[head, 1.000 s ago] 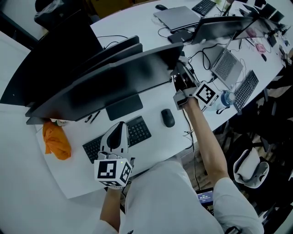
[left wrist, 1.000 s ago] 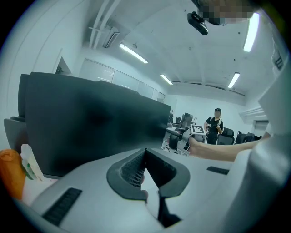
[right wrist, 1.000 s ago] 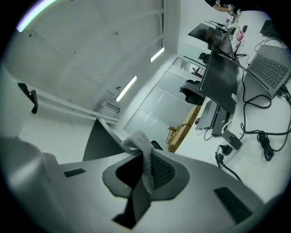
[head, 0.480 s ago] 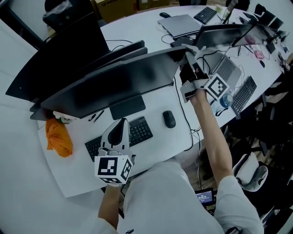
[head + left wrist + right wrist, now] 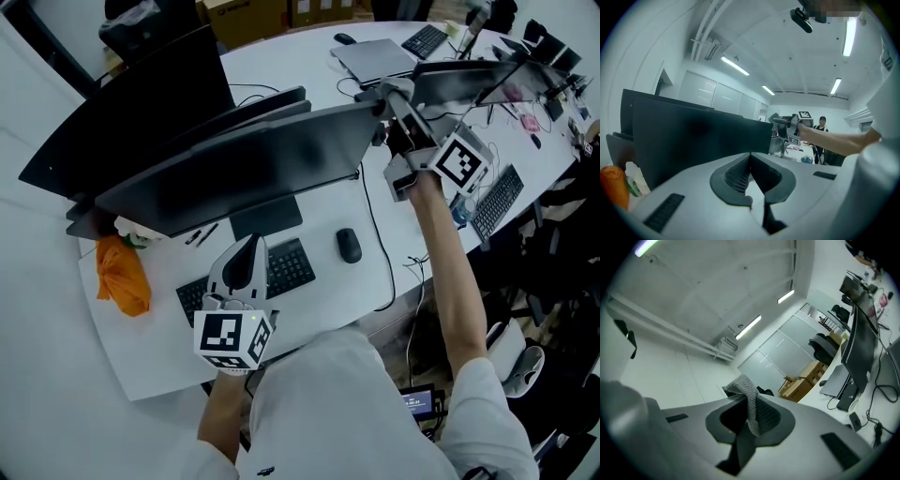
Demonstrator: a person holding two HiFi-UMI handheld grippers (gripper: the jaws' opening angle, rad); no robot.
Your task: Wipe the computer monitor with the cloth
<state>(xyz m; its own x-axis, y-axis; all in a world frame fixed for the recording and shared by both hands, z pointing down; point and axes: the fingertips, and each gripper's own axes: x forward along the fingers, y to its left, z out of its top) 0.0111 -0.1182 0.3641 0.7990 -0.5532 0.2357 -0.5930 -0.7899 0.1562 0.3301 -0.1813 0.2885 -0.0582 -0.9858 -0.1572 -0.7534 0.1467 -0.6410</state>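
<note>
Right gripper [image 5: 398, 98] clamped on grey cloth [image 5: 749, 401] at monitor [image 5: 253, 169] top right corner; left gripper [image 5: 246, 262] closed, empty. Wiping seemingly barely started, screen left.

We see a black keyboard [image 5: 289, 265] on the white desk [image 5: 323, 302], mouse [image 5: 348, 246] just right of it, orange bundle [image 5: 123, 275] left, closed laptop [image 5: 375, 58] well behind.
</note>
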